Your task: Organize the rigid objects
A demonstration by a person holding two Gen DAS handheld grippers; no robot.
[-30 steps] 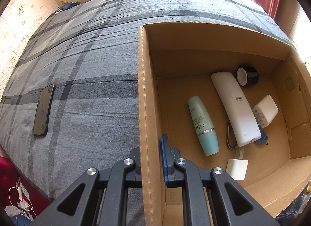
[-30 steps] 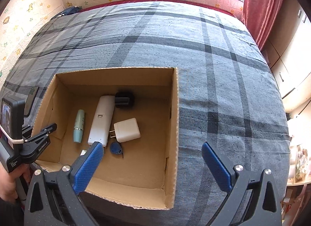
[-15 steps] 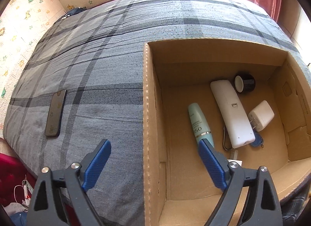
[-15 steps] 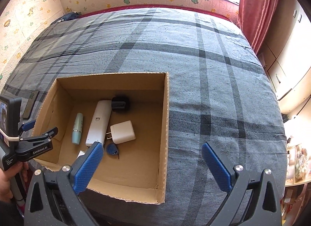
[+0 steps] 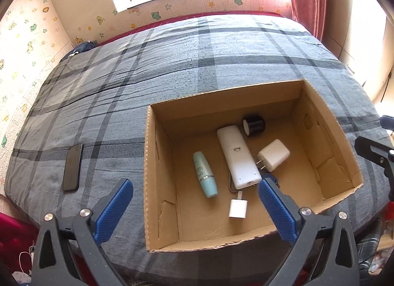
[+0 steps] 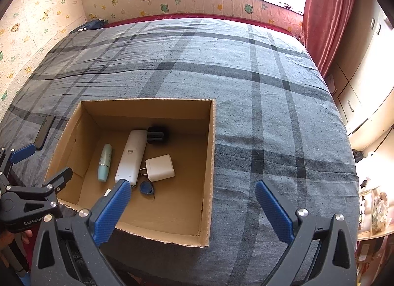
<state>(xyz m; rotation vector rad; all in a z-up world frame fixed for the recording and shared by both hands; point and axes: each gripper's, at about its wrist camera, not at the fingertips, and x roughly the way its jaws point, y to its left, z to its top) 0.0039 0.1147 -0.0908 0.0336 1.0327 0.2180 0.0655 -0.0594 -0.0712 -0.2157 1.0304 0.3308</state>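
Covering almost everything is the bed [image 5: 197, 69], and the cardboard box [image 5: 150, 163] sits near its front edge. Inside the box lie a white remote [image 5: 237, 155], a teal bottle [image 5: 205, 174], a big white charger [image 5: 273, 155], a black cap [image 5: 253, 124] and a small white plug [image 5: 237, 208]. Only the phone [image 5: 72, 166], near the bed's left edge, seems left to collect. The left gripper [image 5: 194, 202] has just been opening; its fingers stand wide with nothing between them. The right gripper [image 6: 190, 203] is wide and empty too.

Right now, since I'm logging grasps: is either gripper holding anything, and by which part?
Nothing is held. The left gripper, whose jaws have just been opening, is empty above the cardboard box; the right gripper is open and empty too.
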